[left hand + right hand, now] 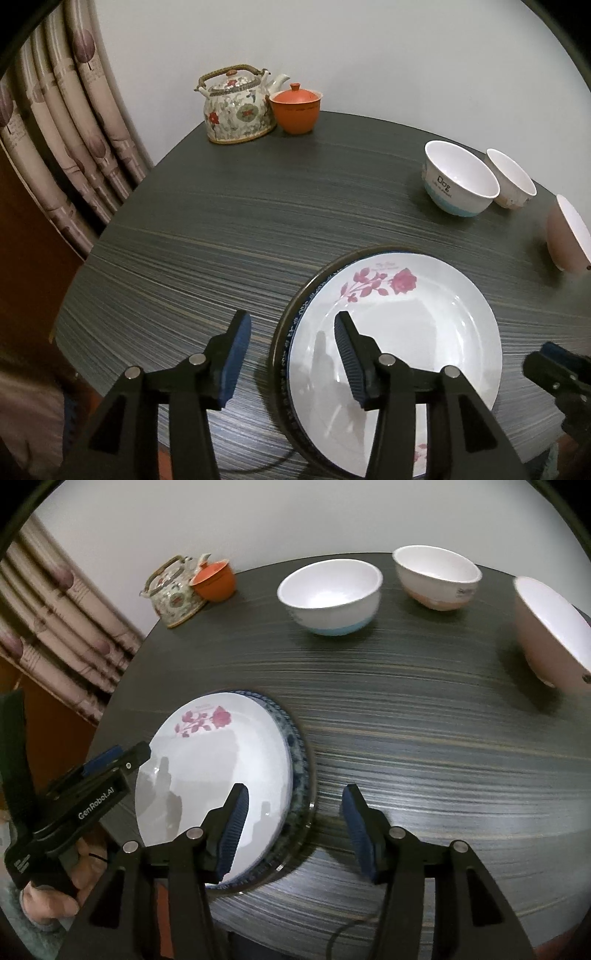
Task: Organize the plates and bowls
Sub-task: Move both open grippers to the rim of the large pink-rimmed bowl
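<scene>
Plates [399, 332] lie stacked near us on the table [221, 221], bowls [330, 598] far right. Our left gripper [291, 365] and right gripper [293, 832] gape empty, straddling opposite rims, seemingly for a lift.

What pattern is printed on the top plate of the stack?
A pink rose spray on white, on the top plate; clearest in the left wrist view.

We are looking down close over the table [221, 229] from both wrists, facing the far wall; both views are sharing the plate stack [399, 332] [207, 775], bowls and teapot [236, 107] [173, 594].
</scene>
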Demonstrator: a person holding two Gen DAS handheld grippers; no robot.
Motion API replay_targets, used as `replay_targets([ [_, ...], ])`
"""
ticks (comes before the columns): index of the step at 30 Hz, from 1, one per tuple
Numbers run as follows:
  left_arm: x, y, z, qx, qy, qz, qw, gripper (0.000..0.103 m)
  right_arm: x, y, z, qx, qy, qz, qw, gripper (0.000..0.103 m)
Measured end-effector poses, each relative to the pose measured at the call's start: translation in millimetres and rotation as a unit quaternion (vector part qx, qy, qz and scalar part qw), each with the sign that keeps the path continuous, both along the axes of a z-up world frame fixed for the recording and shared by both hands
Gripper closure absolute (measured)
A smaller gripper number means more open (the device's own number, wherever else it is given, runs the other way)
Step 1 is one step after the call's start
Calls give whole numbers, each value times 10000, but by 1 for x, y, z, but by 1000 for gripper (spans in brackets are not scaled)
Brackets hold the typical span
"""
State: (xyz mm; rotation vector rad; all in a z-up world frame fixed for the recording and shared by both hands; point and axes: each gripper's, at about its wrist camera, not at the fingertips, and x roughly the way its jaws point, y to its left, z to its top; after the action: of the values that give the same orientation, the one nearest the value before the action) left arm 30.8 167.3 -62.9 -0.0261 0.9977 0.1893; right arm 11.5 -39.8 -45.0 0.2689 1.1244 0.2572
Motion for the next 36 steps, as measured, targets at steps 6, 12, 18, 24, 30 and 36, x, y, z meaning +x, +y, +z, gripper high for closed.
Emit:
replay_targets([
  [6,-2,-7,1,155,-16,-28,9999,51,-13,-14,5,-145,-54,-124,9998,52],
  [12,-2,-11,-2,289,13,-4,9996,51,-21,-37,11,-161,-63,-317,9993,51],
  [18,1,-8,-8,216,211,92,9995,51,-27,-62,15,-97,-43,-500,9987,50],
  [24,-3,-15,6,15,376,121,9992,51,-29,-91,18,10,-43,-775,9970,50],
  [30,2,-60,29,-814,464,-390,9948,51,-31,-130,8,179,98,-1107,9936,50],
  [36,27,-135,44,-1041,515,-1014,9881,51,-34,-179,8,403,98,-1480,9881,50],
])
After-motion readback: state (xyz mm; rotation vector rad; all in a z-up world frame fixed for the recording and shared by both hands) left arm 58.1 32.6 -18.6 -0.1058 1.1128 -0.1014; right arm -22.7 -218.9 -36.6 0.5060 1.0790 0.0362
